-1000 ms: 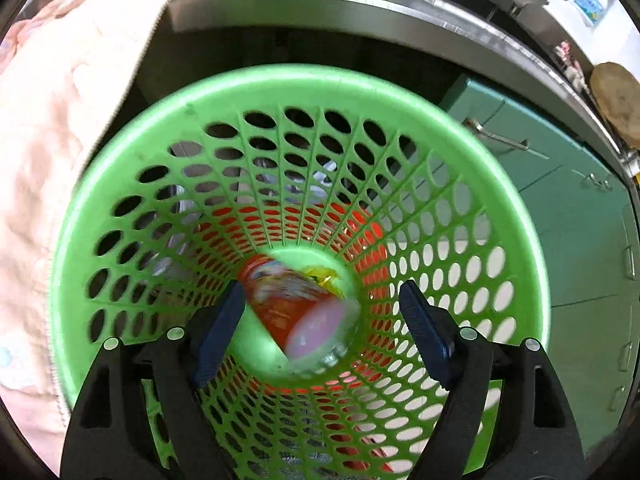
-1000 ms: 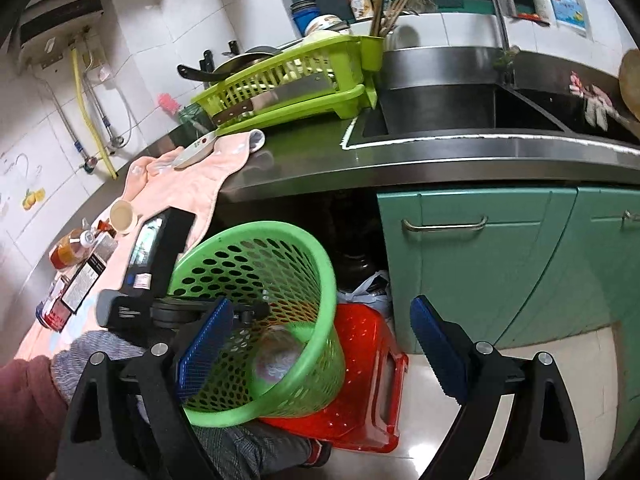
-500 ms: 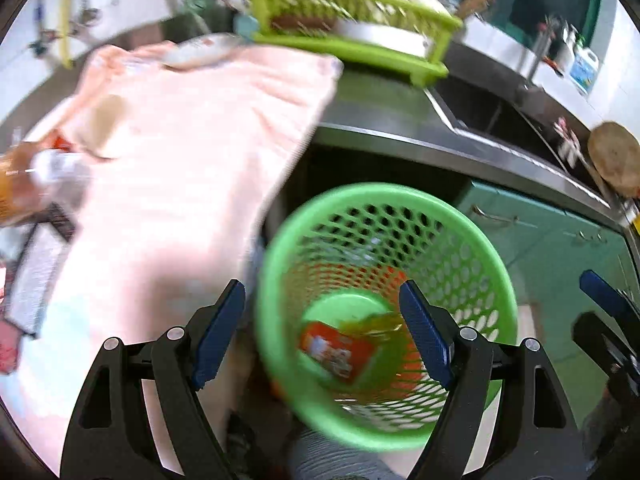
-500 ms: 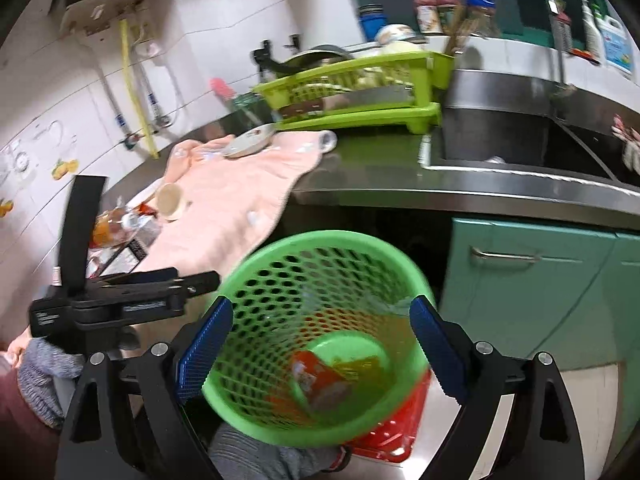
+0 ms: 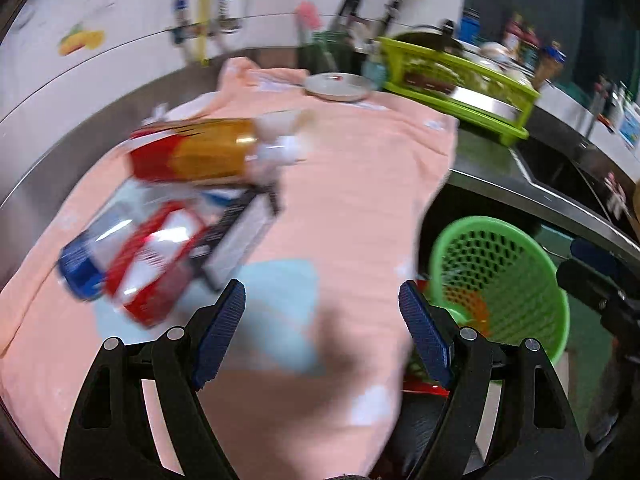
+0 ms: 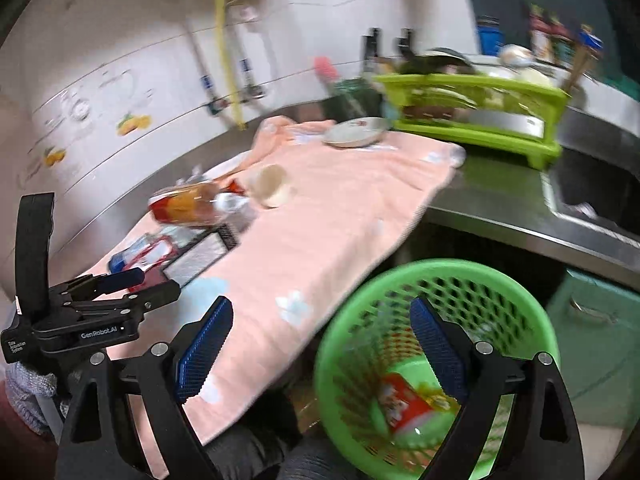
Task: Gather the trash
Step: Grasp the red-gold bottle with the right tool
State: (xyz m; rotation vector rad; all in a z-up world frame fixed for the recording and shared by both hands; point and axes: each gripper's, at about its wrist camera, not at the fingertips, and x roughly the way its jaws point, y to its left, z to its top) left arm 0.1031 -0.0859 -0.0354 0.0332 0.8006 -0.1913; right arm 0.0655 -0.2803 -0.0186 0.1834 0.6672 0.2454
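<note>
Where tiles end, towel-draped counter (image 6: 500,216)

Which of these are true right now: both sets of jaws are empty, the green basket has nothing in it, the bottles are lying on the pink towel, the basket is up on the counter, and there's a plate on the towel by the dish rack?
1. Both grippers are empty. True: the left gripper and right gripper have open jaws holding nothing.
2. The green basket has nothing in it. False: a red wrapper lies at its bottom.
3. The bottles lie on the pink towel. True.
4. The basket sits on the counter. False: it is below the counter edge, in front of the cabinets.
5. A plate rests on the towel near the dish rack. True.
</note>
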